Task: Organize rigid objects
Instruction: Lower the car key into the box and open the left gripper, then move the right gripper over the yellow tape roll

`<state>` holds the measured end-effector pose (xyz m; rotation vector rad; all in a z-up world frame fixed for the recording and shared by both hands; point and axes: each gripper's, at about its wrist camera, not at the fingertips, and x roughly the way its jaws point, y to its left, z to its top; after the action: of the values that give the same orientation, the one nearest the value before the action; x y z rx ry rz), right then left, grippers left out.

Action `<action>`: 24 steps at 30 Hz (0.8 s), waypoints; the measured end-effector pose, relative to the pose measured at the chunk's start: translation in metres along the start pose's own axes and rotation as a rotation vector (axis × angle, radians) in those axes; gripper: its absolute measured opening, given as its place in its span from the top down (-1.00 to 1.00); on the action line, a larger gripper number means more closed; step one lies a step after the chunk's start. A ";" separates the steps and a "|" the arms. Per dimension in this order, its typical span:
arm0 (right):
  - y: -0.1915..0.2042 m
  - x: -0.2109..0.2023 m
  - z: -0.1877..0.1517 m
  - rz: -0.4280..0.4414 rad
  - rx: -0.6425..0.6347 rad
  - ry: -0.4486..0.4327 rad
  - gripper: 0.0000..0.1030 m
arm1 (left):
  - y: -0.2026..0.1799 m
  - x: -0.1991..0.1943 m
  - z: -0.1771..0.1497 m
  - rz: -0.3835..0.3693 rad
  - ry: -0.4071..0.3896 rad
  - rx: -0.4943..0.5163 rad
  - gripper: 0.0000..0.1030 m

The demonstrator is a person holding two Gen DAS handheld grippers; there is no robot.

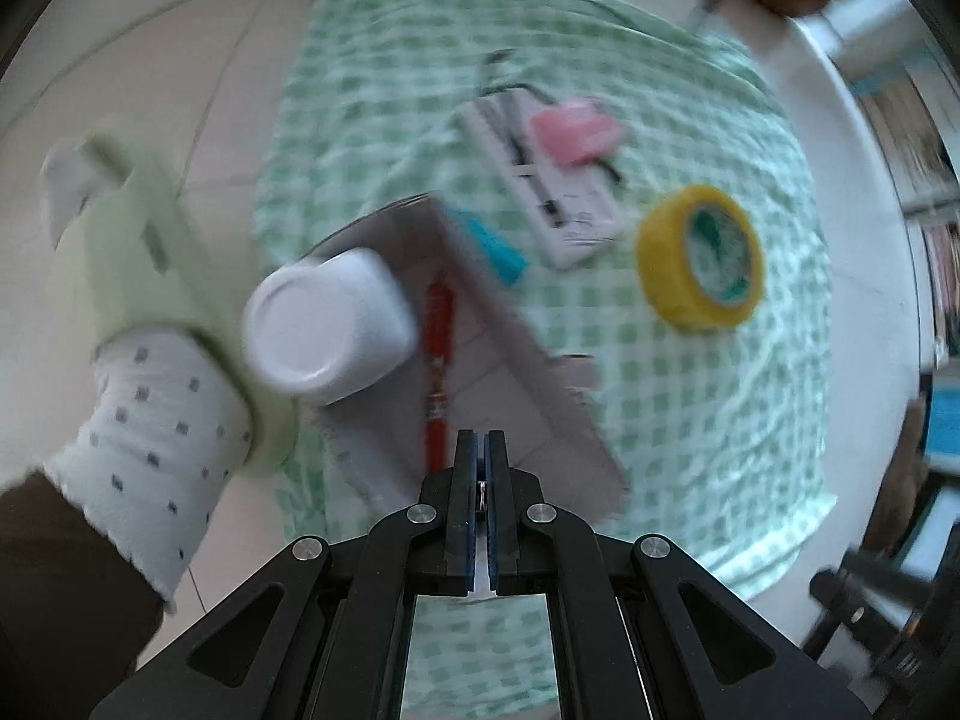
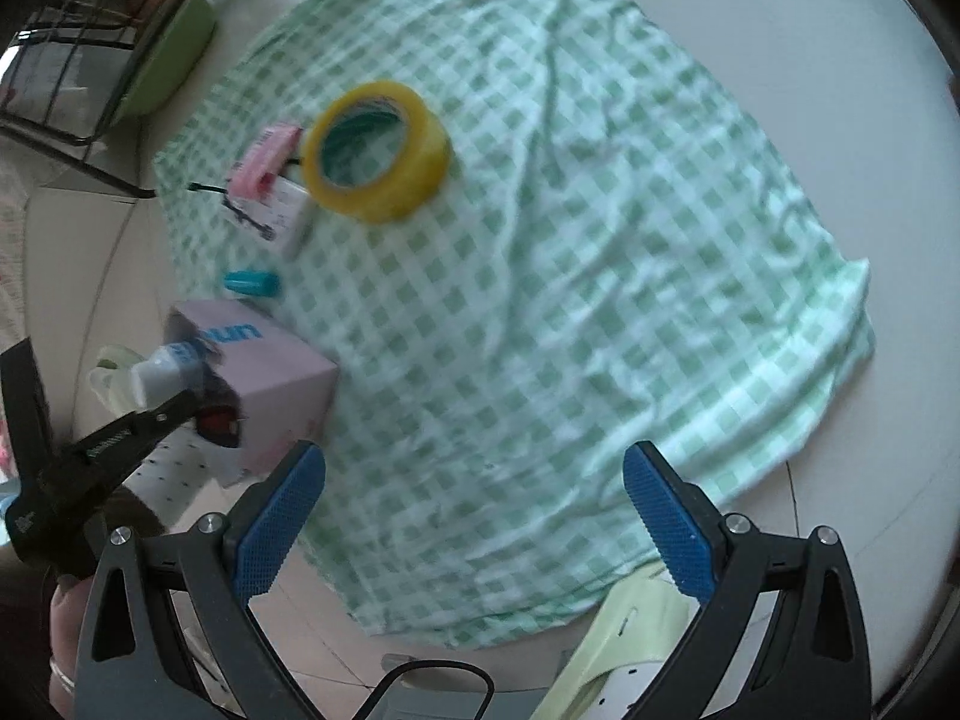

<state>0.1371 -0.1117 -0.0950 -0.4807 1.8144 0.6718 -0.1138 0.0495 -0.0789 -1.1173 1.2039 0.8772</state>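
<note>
A grey cardboard box [image 1: 510,348] lies open on the green checked cloth [image 1: 690,396]. In it lie a white cup [image 1: 327,339] on its side and a red pen [image 1: 437,360]. My left gripper [image 1: 479,450] is shut, with a thin metal piece between its pads, just above the box's near end. A teal marker [image 1: 492,246], a white card pack [image 1: 540,180], a pink eraser [image 1: 576,129] and a yellow tape roll [image 1: 699,258] lie beyond. My right gripper [image 2: 474,516] is open and empty over the cloth's near edge; the box [image 2: 264,384] and tape roll [image 2: 378,150] show to its left.
The cloth covers a small table on a tiled floor [image 1: 150,48]. My foot in a dotted sock [image 1: 150,438] and pale green slipper [image 1: 132,228] stands left of the box. A green chair [image 2: 168,54] is at far left in the right wrist view.
</note>
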 end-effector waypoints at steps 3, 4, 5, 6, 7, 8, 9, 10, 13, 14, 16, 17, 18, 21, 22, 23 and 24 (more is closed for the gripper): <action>-0.004 0.009 -0.002 -0.054 -0.005 0.013 -0.94 | 0.016 0.007 0.001 -0.002 0.028 -0.078 1.00; -0.005 0.012 -0.003 -0.065 -0.012 0.019 -0.94 | 0.015 0.006 0.002 0.003 0.027 -0.077 1.00; -0.006 0.015 -0.003 -0.078 -0.025 0.026 -0.94 | 0.015 0.006 0.004 0.008 0.024 -0.072 1.00; -0.005 0.018 -0.003 -0.087 -0.039 0.037 -0.94 | 0.014 0.005 0.006 0.010 0.028 -0.075 1.00; -0.006 0.020 -0.003 -0.087 -0.038 0.046 -0.94 | 0.014 0.004 0.007 0.003 0.027 -0.086 1.00; -0.008 0.023 -0.002 -0.075 -0.026 0.058 -0.94 | 0.012 0.003 0.007 -0.008 0.025 -0.095 0.96; -0.010 0.025 -0.001 -0.062 -0.011 0.066 -0.94 | 0.012 0.004 0.010 -0.026 0.038 -0.105 0.90; -0.011 0.027 0.000 -0.047 0.007 0.073 -0.94 | 0.009 0.004 0.008 -0.035 0.049 -0.107 0.72; -0.012 0.032 0.004 -0.051 0.012 0.092 -0.94 | 0.010 0.002 0.007 -0.045 0.070 -0.121 -0.05; -0.011 0.034 0.007 -0.059 0.005 0.096 -0.94 | 0.011 -0.002 0.006 -0.034 0.066 -0.126 -0.16; -0.005 0.037 0.013 -0.080 -0.022 0.104 -0.93 | 0.012 -0.008 0.006 -0.009 0.054 -0.144 -0.24; -0.002 0.039 0.016 -0.091 -0.043 0.107 -0.92 | 0.011 -0.013 0.004 -0.003 0.049 -0.150 -0.24; 0.005 0.042 0.022 -0.110 -0.093 0.114 -0.80 | 0.010 -0.018 0.004 -0.003 0.046 -0.155 -0.24; 0.036 0.049 0.037 -0.190 -0.343 0.105 -0.53 | 0.003 -0.033 0.000 -0.008 0.020 -0.161 -0.24; 0.047 0.052 0.039 -0.217 -0.432 0.095 -0.53 | 0.001 -0.039 -0.002 -0.017 0.012 -0.162 -0.24; 0.062 0.057 0.040 -0.270 -0.555 0.092 -0.53 | 0.000 -0.044 -0.003 -0.026 0.002 -0.162 -0.24; 0.072 0.062 0.040 -0.312 -0.646 0.097 -0.53 | -0.002 -0.051 -0.005 -0.034 -0.013 -0.160 -0.24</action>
<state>0.1010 -0.0312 -0.1487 -1.2134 1.5327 1.0230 -0.1216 0.0468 -0.0285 -1.2555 1.1163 0.9667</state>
